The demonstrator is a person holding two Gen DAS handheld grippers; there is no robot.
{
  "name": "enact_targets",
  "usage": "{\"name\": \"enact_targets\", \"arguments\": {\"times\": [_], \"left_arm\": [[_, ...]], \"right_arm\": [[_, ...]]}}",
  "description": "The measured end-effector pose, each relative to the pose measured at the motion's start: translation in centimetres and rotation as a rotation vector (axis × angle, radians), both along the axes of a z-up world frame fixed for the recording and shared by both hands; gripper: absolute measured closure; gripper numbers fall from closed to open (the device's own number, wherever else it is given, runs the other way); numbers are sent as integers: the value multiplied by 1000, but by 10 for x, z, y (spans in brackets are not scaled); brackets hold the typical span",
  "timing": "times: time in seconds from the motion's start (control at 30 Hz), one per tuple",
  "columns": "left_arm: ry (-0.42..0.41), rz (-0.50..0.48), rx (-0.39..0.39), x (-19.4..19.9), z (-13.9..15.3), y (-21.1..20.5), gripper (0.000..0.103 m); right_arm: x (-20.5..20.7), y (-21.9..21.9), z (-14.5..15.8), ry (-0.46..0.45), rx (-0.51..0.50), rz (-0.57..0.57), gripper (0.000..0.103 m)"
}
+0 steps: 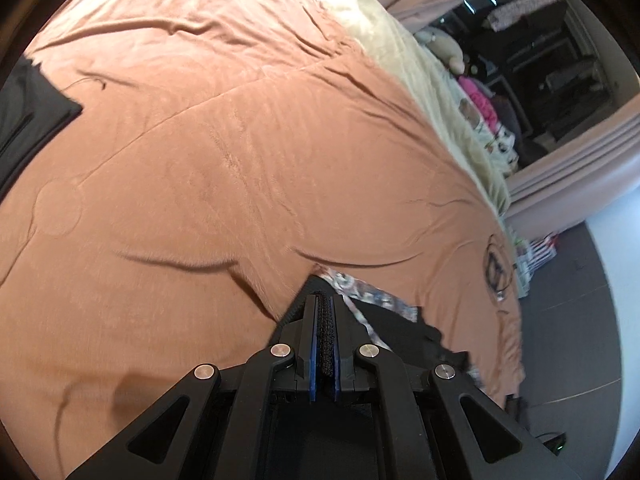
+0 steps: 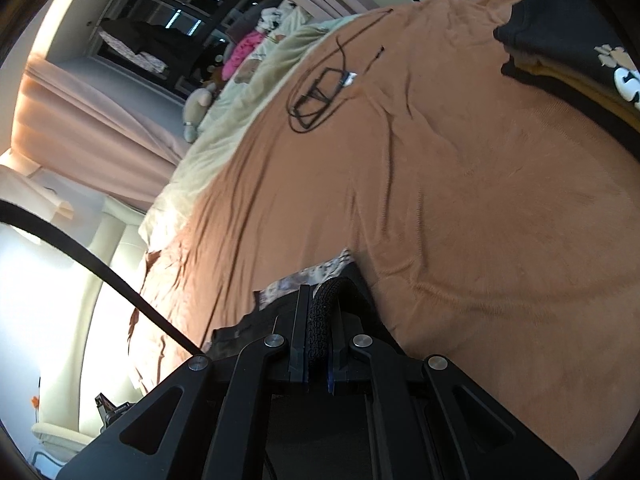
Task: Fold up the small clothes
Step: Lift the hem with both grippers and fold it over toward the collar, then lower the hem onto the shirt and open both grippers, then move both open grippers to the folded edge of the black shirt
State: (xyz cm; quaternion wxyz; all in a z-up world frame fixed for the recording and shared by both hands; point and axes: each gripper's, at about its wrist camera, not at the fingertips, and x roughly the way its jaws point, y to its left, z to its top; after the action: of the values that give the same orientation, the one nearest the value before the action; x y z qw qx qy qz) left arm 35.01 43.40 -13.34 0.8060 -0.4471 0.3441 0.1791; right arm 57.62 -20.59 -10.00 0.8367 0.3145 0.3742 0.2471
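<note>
Both grippers, left gripper (image 1: 324, 312) and right gripper (image 2: 320, 300), pinch the small black garment with patterned lining (image 1: 384, 320) low over the rust-orange bedspread (image 1: 240, 160); should keep the edge taut and level when laying it flat

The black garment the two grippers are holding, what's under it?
Under the black garment lies the orange blanket covering the bed. A patterned cloth peeks out beside it. Whatever lies directly beneath is covered.
</note>
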Motion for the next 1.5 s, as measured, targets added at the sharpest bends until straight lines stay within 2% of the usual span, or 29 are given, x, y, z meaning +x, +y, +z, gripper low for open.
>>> {"name": "enact_targets", "arguments": {"times": [0.4,0.5,0.57,0.6,0.63,0.7,0.73,0.8,1.07,1.17,1.3,1.5], "left_arm": [[151,7,61,36,-40,15,98],[246,-36,31,49,-59,16,96],[278,-64,32,52,-63,14,96],[288,-84,50,52,-61,11,90],[295,-108,72,53,-56,7,84],[287,-138,96,51,-49,2,50],[271,-150,116,48,-42,-1,46],[271,-179,158,46,-33,-7,41],[354,-341,302,43,-27,-41,27],[413,-425,365,44,-34,-56,27],[483,-487,440,47,-44,-68,27],[578,-560,526,57,-64,-79,26]], "right_arm": [[3,16,1,60,-86,-10,101],[6,24,4,62,-143,-15,100],[3,30,6,78,-181,-7,99],[-1,32,10,80,-197,3,97],[-8,34,17,65,-222,13,87],[-18,37,28,27,-263,25,46],[-25,38,35,0,-298,23,24],[-41,41,46,-47,-347,38,22],[-77,64,51,-45,-581,173,20],[-92,74,49,-56,-679,219,19],[-101,92,49,-59,-774,277,19],[-87,111,38,-7,-866,284,18]]}}
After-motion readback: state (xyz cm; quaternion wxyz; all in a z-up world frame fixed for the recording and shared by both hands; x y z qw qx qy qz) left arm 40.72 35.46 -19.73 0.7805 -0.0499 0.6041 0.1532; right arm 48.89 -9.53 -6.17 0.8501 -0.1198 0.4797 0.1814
